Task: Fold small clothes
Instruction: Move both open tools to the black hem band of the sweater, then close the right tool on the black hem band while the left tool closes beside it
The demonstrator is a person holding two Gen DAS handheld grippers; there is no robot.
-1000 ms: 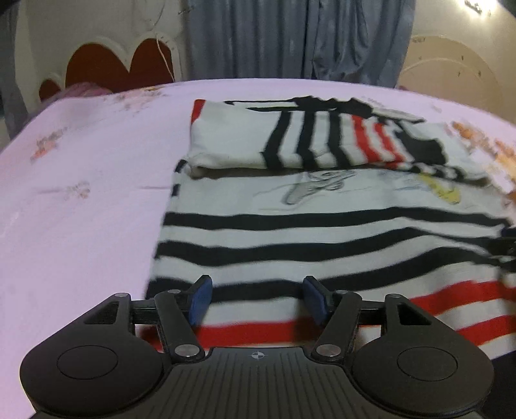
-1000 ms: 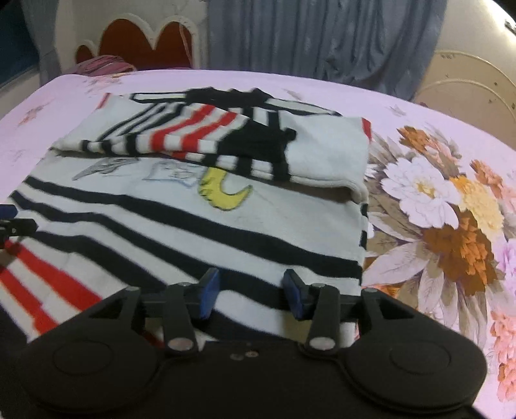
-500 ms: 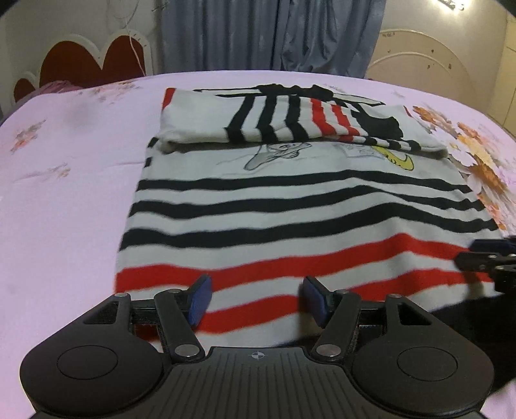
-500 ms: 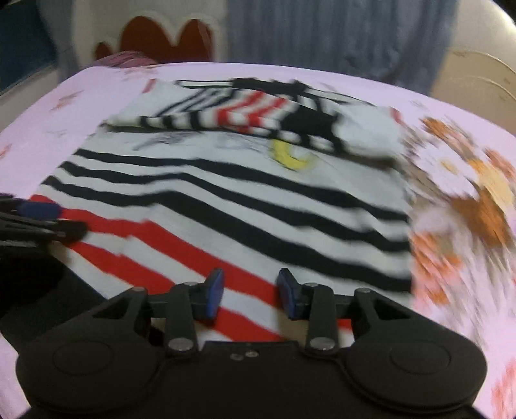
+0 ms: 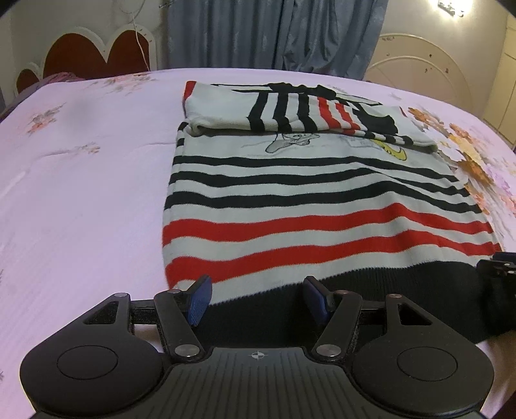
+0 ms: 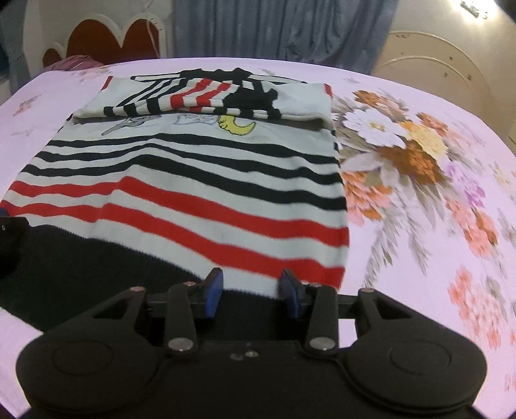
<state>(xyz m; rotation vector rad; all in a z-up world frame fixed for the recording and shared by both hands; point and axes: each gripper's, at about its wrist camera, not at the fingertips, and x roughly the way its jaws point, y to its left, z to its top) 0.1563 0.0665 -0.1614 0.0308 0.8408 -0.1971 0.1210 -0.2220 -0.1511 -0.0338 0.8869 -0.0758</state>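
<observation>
A bed [image 5: 80, 193] under a pale pink sheet fills the near ground, with an orange and white flower print [image 6: 403, 145] on its right side. Beyond it hang grey-blue curtains [image 5: 274, 32]. A red heart-shaped headboard [image 5: 96, 54] stands far left, a cream arched cabinet [image 5: 419, 74] far right under a bright lamp [image 5: 448, 6].

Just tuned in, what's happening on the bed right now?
A person is folding a striped sweater on the pink bedsheet. Its top part and sleeves are already folded over. The left hand-held gripper is open over the black hem; the right hand-held gripper is opening over the hem's other corner. Neither grips anything.
</observation>
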